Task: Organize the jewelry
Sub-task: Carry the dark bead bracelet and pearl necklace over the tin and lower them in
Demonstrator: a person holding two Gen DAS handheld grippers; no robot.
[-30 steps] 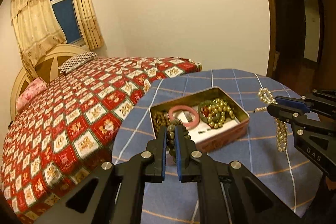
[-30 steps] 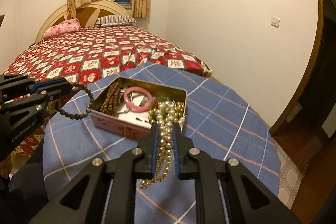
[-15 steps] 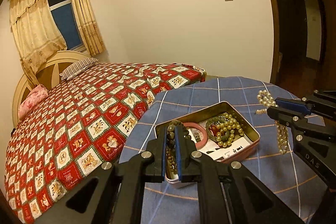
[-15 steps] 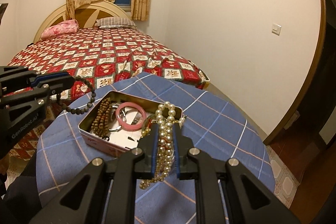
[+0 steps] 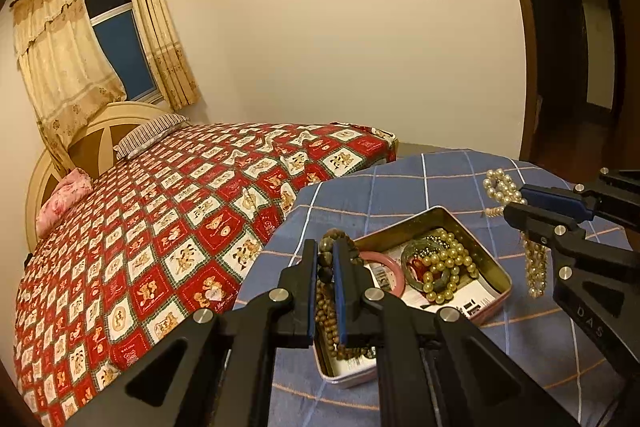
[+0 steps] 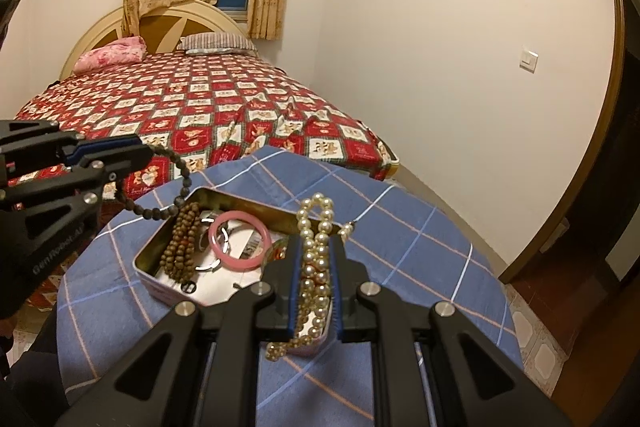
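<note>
"DAS" (image 5: 588, 321) marks right claw (image 5: 516, 205); "GenRobot.AI" (image 6: 56, 253) left.

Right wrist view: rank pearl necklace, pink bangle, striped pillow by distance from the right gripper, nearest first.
1. pearl necklace: clamped between the right gripper fingers.
2. pink bangle: inside the tin, just ahead and left.
3. striped pillow: far off, at the bed's head.

The tin (image 6: 168, 247) sits on the table (image 6: 420, 239), bed (image 6: 208, 107) behind it.
</note>
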